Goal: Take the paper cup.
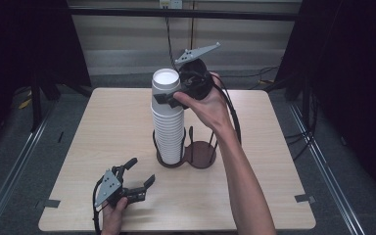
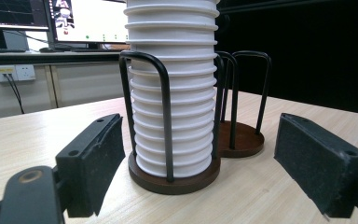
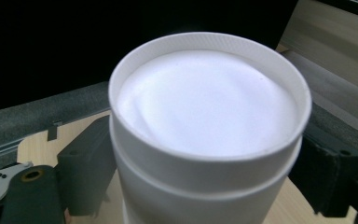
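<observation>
Cups: white stack upside down in left ring of holder, mid-table
Right gripper: clamped on top cup
Left gripper: jaws apart, idle
Risk: neighbouring cups may lift too; stack could tip

one worktop, and on it one double holder with two round bases. one tall stack of white cups fills the left base; the exact cup count is hard to call, well over a dozen rims. two grippers, left gripper and right gripper, each with two fingers. two monitors behind.
</observation>
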`<control>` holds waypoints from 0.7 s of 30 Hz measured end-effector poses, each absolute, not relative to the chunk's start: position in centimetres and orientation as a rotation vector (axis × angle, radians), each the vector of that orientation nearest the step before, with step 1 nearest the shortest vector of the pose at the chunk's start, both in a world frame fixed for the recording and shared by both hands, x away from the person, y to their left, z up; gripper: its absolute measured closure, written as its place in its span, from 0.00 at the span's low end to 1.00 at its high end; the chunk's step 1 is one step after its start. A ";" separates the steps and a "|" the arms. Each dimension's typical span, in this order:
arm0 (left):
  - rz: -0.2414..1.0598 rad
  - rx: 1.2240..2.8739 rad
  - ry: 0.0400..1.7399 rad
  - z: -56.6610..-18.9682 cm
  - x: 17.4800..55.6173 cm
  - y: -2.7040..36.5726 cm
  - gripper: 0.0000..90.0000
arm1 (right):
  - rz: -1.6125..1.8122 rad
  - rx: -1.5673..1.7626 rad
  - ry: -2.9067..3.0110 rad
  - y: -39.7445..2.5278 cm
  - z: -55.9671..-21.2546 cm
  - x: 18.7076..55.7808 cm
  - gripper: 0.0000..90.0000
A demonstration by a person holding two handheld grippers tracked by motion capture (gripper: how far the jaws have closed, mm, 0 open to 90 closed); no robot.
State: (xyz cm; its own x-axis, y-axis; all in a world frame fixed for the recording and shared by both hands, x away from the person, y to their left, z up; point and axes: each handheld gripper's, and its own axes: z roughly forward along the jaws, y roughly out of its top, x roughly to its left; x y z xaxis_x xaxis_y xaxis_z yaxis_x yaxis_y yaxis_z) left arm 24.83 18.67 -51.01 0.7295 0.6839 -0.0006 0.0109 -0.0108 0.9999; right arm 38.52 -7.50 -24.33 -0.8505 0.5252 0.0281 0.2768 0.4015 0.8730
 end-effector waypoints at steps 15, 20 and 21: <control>0.575 1.501 0.601 -51.0 24.8 18.6 0.17 | 1.420 0.701 2.396 -7.3 -24.1 38.4 0.21; 0.573 1.501 0.600 -51.0 24.8 18.6 0.17 | 1.423 0.693 2.380 -7.4 -23.9 38.2 0.22; 0.582 1.506 0.594 -51.0 24.8 18.7 0.17 | 1.429 0.692 2.373 -7.4 -23.8 38.2 0.22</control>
